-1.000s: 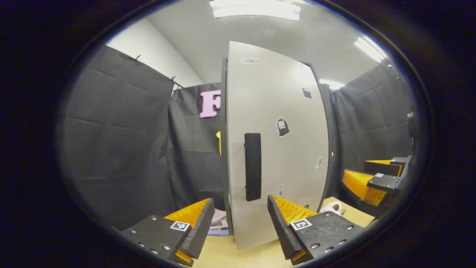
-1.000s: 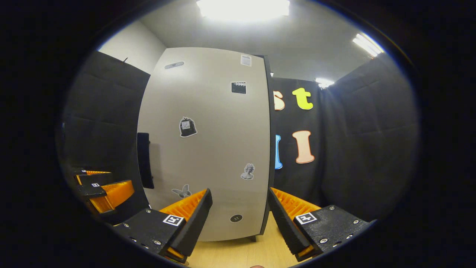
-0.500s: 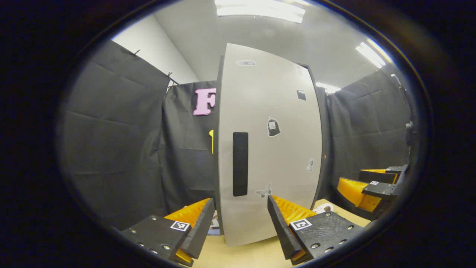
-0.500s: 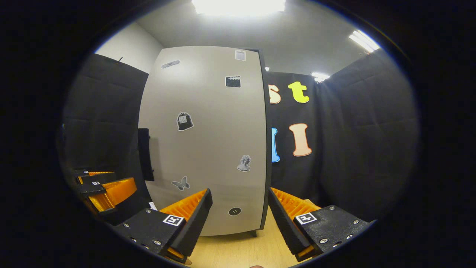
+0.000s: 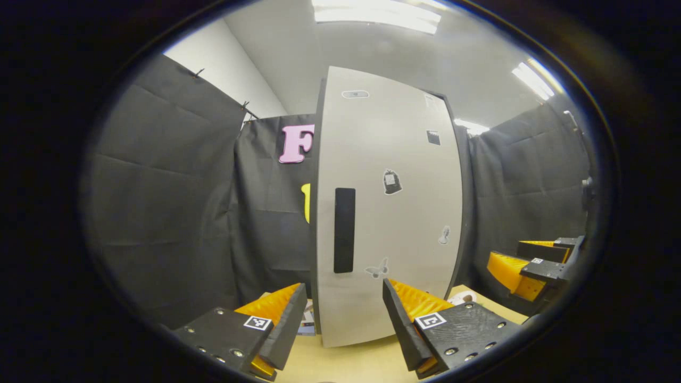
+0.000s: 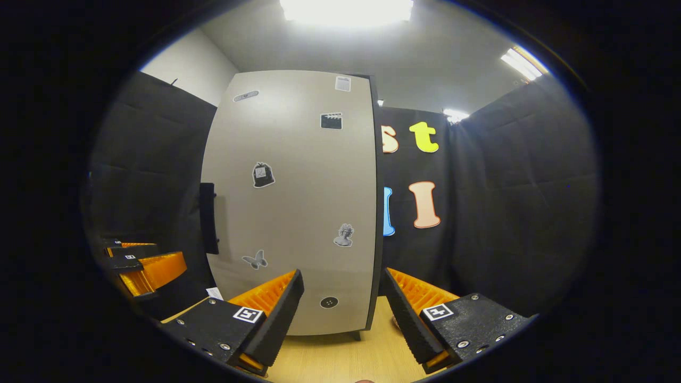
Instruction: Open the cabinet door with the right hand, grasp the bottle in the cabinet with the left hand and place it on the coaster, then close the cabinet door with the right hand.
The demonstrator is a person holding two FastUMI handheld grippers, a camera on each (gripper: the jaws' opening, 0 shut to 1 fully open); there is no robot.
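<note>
Since the earlier frames we have drifted a little: in the left gripper view the tall pale grey cabinet door (image 5: pixel 391 213) has slid back toward the middle, and in the right gripper view it sits slightly lower and nearer.

Nearest to us, the left gripper (image 5: pixel 345 324) holds its fingers wide apart with nothing between them, above the light wooden tabletop (image 5: pixel 351 364). The right gripper (image 6: pixel 343 319) is likewise spread and empty, and it also shows at the right edge of the left gripper view.

Just beyond both stands the cabinet door, shut, dotted with small stickers. Its long black vertical handle (image 5: pixel 344 230) lies along the door's left edge; from the right gripper view that handle (image 6: pixel 208 218) sits well off to our left, not between our fingers. A small whitish object (image 5: pixel 462 298) lies on the table past the left gripper, too small to identify; it may be the coaster. The bottle is presumably behind the door, hidden.

We judge the main risk to be misalignment: the right gripper faces the plain door panel, so closing now would catch nothing. Crossing leftward to the handle brings it close to the left gripper, and the two could collide. A swinging door could also strike the left gripper parked in front of it.
</note>
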